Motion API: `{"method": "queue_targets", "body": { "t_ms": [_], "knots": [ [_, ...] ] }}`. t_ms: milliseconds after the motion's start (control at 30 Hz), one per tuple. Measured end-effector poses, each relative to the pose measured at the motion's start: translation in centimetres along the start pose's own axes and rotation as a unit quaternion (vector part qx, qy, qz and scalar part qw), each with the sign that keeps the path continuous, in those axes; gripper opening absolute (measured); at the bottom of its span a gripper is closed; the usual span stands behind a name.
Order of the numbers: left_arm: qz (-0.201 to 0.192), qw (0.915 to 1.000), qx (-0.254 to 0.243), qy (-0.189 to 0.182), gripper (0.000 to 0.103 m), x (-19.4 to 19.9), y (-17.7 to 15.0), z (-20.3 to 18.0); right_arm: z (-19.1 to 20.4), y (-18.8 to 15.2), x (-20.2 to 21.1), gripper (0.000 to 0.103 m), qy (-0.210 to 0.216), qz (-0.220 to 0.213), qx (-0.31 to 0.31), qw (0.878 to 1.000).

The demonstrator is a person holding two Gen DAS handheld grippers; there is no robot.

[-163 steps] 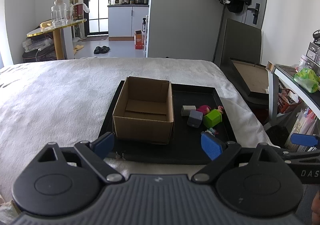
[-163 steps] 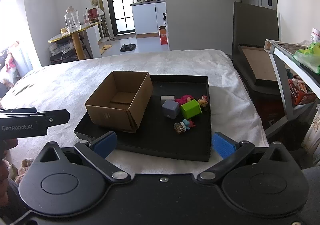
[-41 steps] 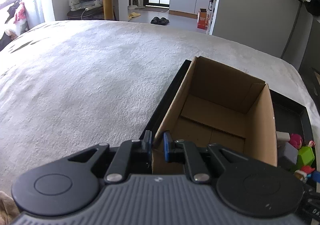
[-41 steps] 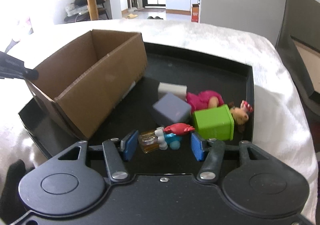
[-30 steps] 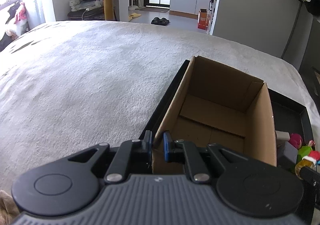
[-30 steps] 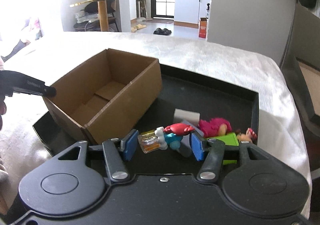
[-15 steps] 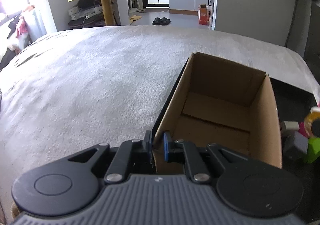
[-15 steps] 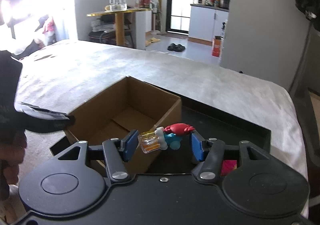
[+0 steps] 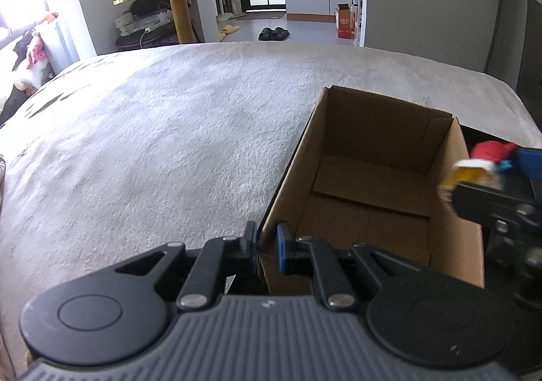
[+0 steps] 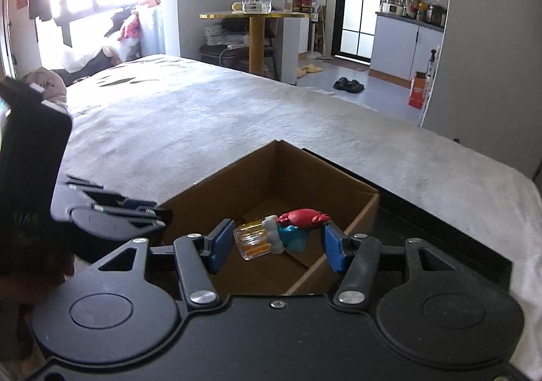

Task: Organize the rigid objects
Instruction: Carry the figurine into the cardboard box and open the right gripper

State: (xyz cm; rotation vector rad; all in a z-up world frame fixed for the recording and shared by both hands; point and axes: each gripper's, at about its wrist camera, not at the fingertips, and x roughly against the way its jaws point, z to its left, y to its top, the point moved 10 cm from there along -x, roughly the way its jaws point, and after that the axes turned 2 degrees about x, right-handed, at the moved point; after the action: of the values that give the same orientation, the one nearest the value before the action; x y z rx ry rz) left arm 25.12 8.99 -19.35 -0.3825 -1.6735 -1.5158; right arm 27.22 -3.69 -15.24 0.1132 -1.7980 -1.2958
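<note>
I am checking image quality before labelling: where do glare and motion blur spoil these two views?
Left wrist view: the toy figure and the right gripper holding it smear with motion blur at the right edge; the cardboard box stays sharp. Right wrist view: the window glare at upper left washes out detail; the toy is crisp.

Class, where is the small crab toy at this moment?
In the right wrist view, the crab toy is held in the right gripper, above the open cardboard box.
</note>
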Motion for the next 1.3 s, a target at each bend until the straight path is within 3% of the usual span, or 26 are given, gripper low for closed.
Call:
{"method": "queue_targets", "body": {
  "t_ms": [267,533,933,1300],
  "knots": [
    [0.001,0.9999,0.014,-0.01,0.011,-0.1,0.0,0.5,1.1,0.2,-1.6,0.059,0.009,0.01,-0.02,1.0],
    [-0.002,0.9999,0.012,-0.011,0.011,-0.2,-0.1,0.6,-0.3,-0.5,-0.3,0.085,-0.017,0.014,-0.03,0.999],
    [-0.012,0.9999,0.002,-0.005,0.011,0.0,0.1,0.2,-4.0,-3.4,2.3,0.089,-0.068,0.05,-0.056,0.995],
    [-0.021,0.9998,-0.001,0.005,0.012,0.2,0.1,0.3,-8.9,-7.0,3.8,0.089,-0.118,0.043,-0.08,0.989]
  ]
}}
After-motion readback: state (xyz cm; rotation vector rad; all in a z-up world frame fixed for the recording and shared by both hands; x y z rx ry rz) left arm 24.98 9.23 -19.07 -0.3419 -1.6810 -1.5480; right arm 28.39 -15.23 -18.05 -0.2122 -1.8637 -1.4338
